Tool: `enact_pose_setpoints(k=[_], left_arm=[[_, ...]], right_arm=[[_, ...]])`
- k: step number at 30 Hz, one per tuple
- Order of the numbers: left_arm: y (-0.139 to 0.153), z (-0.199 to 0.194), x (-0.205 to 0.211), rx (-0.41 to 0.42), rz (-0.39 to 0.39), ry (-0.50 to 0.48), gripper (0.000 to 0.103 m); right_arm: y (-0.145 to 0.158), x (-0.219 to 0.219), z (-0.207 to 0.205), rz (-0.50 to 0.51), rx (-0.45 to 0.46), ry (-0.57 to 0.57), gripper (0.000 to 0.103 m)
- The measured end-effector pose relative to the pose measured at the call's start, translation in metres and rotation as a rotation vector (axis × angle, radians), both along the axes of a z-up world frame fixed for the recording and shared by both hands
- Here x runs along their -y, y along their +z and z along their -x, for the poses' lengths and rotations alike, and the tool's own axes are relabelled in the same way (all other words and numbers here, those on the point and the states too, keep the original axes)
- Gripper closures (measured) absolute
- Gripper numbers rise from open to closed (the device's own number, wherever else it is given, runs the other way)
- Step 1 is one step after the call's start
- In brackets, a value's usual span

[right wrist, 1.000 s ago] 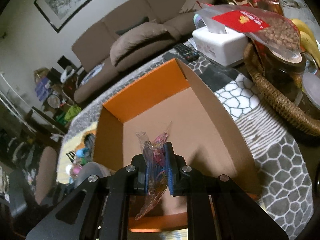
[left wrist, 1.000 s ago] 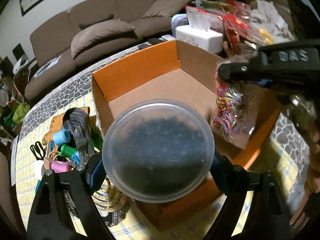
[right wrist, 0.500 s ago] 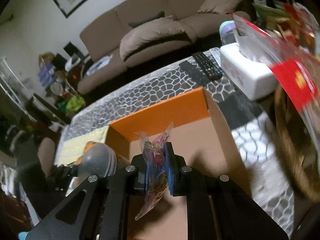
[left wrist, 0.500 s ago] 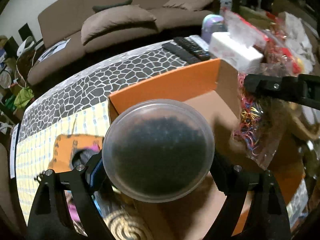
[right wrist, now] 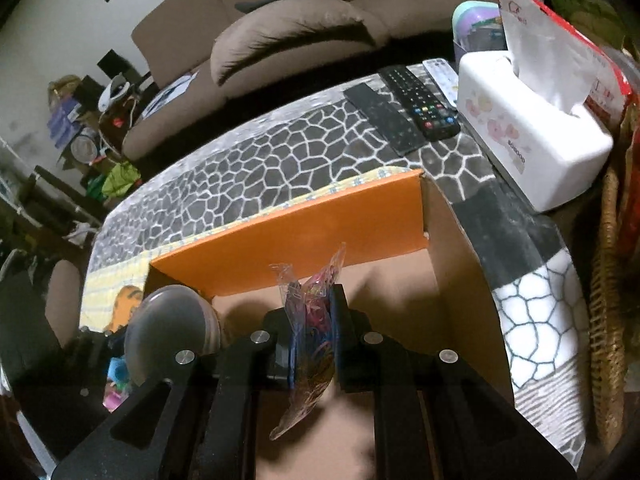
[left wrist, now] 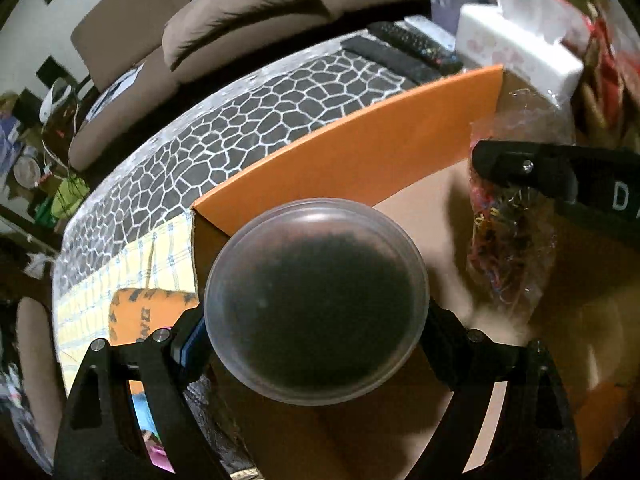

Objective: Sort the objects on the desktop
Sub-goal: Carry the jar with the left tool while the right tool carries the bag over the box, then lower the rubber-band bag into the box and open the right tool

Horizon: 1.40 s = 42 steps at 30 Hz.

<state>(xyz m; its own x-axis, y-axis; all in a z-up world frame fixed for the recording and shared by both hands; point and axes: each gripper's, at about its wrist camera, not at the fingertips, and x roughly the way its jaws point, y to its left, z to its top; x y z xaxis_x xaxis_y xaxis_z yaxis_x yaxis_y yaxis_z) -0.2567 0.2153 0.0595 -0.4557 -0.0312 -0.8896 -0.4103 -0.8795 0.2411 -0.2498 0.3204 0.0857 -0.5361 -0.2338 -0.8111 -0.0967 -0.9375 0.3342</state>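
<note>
Cardboard box (right wrist: 360, 220) below: left jaws (left wrist: 316, 332) gripping round container (left wrist: 316, 304), right jaws (right wrist: 314, 344) pinching rubber-band bag (right wrist: 316, 332); next, lowering and releasing.

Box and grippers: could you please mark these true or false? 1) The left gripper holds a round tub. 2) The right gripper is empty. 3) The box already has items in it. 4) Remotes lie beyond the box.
1) True: the left gripper clamps the round tub.
2) False: the right gripper pinches a bag of rubber bands.
3) False: the visible floor of the box is bare.
4) True: the remotes lie beside the tissue box.
</note>
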Motion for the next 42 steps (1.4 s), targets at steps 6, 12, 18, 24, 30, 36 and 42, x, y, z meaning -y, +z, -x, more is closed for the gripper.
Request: enact_pose_setpoints(k=[6,12,18,24,30,36,42], left_arm=[[-0.019,0.001,-0.016,0.061,0.114,-0.04,0.016],[-0.014,0.001,-0.01,0.075,0.069,-0.037,0.016],[0.005,-0.003,0.001,0.035,-0.01,-0.033,0.014],[0.017,0.005,0.008,0.027,-0.072,0.001,0.01],[0.045,-0.003,0.034,0.003,-0.176,0.024,0.01],[0.062,-0.015,0.066,0.012,-0.263,0.035,0.009],[0.062,-0.028,0.085,0.027,-0.281,0.035,0.009]], right_arm=[[-0.01,0.001,0.0,-0.01,0.018,0.006,0.09],[-0.011,0.002,-0.001,-0.004,0.021,0.009,0.09],[-0.014,0.003,-0.002,0.001,0.029,0.005,0.09],[-0.019,0.004,0.003,0.027,0.042,-0.013,0.089],[-0.019,0.003,0.009,0.095,0.035,-0.022,0.088],[-0.035,0.001,0.014,0.255,0.048,-0.026,0.082],[-0.024,0.016,0.013,-0.034,0.076,0.017,0.044]])
